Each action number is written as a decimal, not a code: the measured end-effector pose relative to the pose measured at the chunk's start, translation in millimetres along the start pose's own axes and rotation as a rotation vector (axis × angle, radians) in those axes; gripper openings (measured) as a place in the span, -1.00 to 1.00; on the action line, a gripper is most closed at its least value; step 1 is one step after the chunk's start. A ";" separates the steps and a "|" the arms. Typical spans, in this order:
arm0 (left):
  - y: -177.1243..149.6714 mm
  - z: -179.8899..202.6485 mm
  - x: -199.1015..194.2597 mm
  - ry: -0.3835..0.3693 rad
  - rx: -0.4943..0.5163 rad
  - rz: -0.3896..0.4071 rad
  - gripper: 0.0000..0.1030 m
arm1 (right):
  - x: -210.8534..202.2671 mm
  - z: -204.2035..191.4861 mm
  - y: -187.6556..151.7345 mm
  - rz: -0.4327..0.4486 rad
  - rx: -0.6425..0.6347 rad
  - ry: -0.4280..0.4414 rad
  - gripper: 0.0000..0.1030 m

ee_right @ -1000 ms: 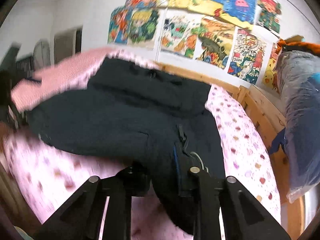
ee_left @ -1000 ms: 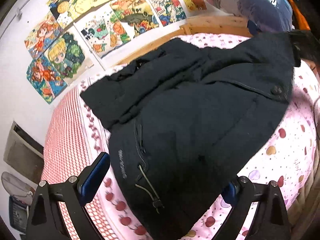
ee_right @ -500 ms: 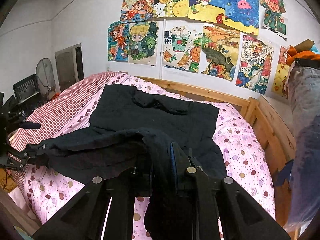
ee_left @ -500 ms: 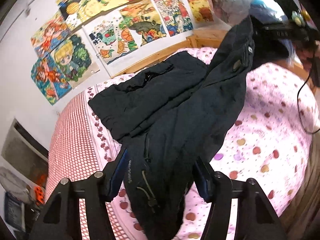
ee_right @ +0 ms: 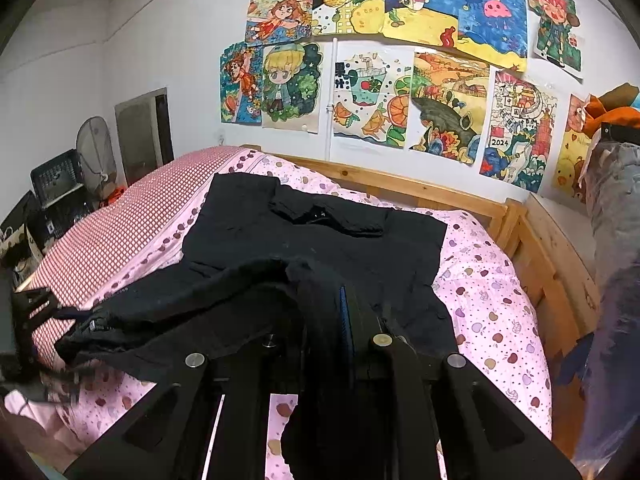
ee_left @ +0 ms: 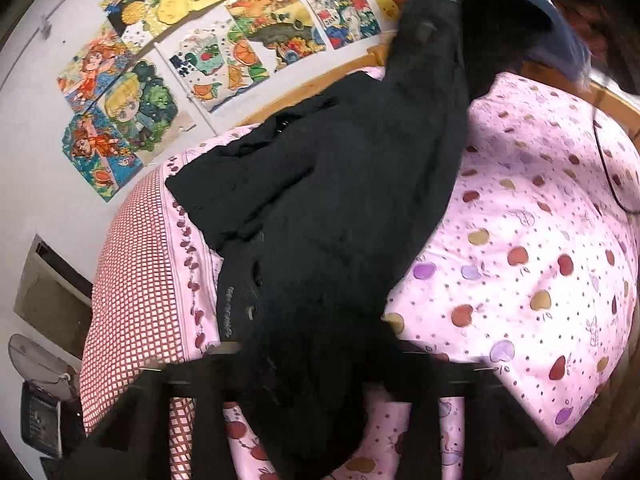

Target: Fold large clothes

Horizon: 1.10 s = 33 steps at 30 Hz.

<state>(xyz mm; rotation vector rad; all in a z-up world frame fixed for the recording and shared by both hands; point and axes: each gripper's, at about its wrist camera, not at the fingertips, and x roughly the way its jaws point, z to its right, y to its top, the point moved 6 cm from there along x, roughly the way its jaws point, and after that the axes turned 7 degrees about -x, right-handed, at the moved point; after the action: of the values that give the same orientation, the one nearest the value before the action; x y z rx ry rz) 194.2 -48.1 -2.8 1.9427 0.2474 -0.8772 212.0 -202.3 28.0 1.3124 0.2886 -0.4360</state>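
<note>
A large black jacket (ee_left: 340,184) lies on the pink bed, its far half flat (ee_right: 320,232). Its near edge is raised and stretched between both grippers. In the left wrist view, my left gripper (ee_left: 312,356) is blurred and its jaws are closing, with a thick bunch of the hem filling the gap between them. The same gripper appears at the left edge of the right wrist view (ee_right: 36,312), holding a corner with a zip. My right gripper (ee_right: 320,312) is shut on a fold of the jacket beside its blue pad (ee_right: 343,316). Fabric hangs below it.
The bed cover (ee_right: 500,320) is pink with apple prints, with a red checked strip (ee_left: 132,280) on the left. A wooden bed frame (ee_right: 400,188) runs along the wall of drawings. A fan and crates (ee_right: 80,168) stand at the left, and a bagged bundle (ee_right: 616,200) at the right.
The left jaws went from wide open to closed around the jacket's hem. The right gripper has lifted its side of the jacket off the bed, then held still.
</note>
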 end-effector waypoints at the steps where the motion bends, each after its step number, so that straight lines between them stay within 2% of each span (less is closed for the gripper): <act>1: 2.3 -5.7 -3.8 0.005 -0.019 0.014 -0.69 | -5.9 -1.3 -6.9 0.018 -0.007 -0.009 -0.77; 6: 16.7 -22.8 -31.0 0.057 -0.081 0.132 -0.82 | -40.4 -7.6 -43.1 0.113 -0.026 -0.076 -0.83; 11: 28.8 -34.6 -69.3 0.051 -0.133 0.242 -0.85 | -84.8 -14.4 -71.7 0.219 0.018 -0.101 -0.86; 14: 36.2 -43.5 -95.2 0.042 -0.151 0.283 -0.85 | -110.0 -20.1 -73.6 0.283 0.007 -0.103 -0.86; 18: 55.0 -56.6 -111.1 0.054 -0.167 0.312 -0.85 | -132.5 -21.3 -51.2 0.345 -0.060 -0.124 -0.86; 23: 97.7 -81.3 -84.0 0.094 -0.235 0.297 -0.85 | -104.3 -4.3 -4.5 0.340 -0.095 -0.138 -0.86; 26: 120.8 -94.3 -58.3 0.117 -0.260 0.287 -0.85 | -65.4 14.3 27.6 0.311 -0.077 -0.133 -0.86; 33: 171.4 -116.5 17.5 0.155 -0.258 0.276 -0.85 | 22.9 35.0 69.0 0.279 -0.090 -0.160 -0.86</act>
<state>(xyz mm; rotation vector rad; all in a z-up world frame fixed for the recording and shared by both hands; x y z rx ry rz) 348.5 -44.1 136.5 1.7526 0.1687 -0.4894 262.8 -226.3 85.8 1.2006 -0.0100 -0.2862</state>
